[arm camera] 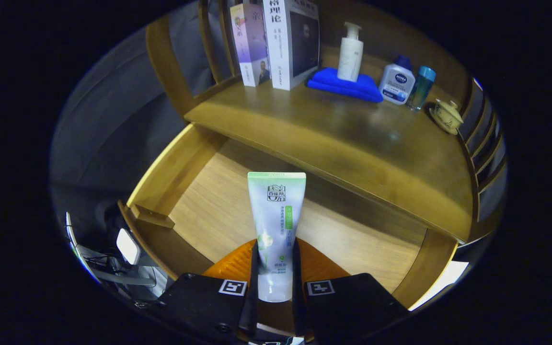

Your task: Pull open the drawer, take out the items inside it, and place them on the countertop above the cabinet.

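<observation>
A white and green cosmetic tube (276,225) stands upright between my two fingers, and my gripper (275,268) is shut on its lower part. Below and beyond it the wooden drawer (218,201) is pulled open, with its light wood bottom bare. The tube's flat green crimped end points toward the countertop (333,143), which lies just beyond the drawer. The tube hangs above the drawer's floor, ahead of the cabinet's front edge.
On the countertop stand two books (276,43) at the back left, a white pump bottle (350,52) on a folded blue cloth (345,86), a blue-capped white bottle (397,82), a teal bottle (421,87) and a lidded teacup (446,116). Slatted wooden rails (484,129) flank the top.
</observation>
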